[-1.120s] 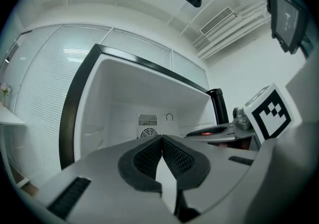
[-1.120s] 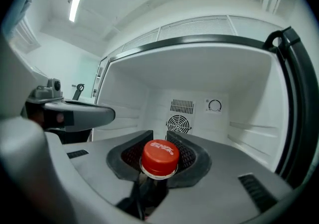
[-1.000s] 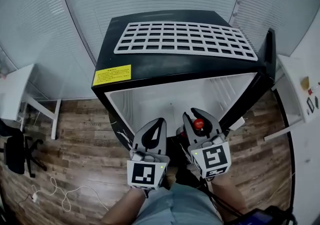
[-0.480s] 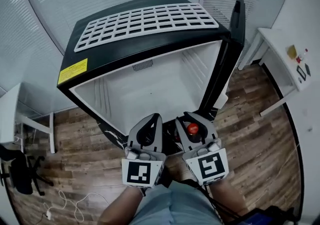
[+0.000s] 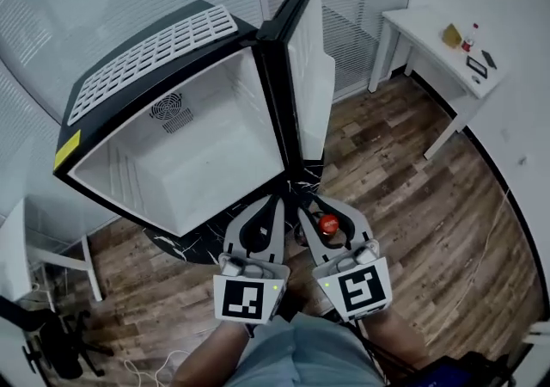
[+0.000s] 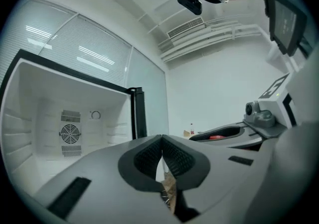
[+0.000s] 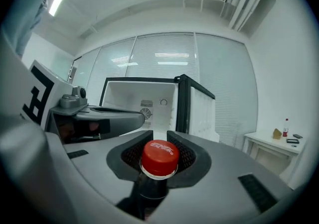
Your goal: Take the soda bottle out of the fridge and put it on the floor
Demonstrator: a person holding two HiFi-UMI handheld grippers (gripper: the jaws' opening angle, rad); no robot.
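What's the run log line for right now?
right gripper: shut on soda bottle | left gripper: shut, empty | fridge: door open

The left gripper [image 5: 266,205] and right gripper [image 5: 325,207] point level, side by side, close in front of the person's body, the left forearm [image 5: 204,358] and right forearm [image 5: 402,344] behind them. Left jaws closed tip to tip; right jaws clamp a soda bottle [image 7: 159,156] at the neck

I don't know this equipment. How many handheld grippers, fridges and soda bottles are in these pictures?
grippers: 2 (left gripper, right gripper)
fridge: 1
soda bottle: 1
total: 4
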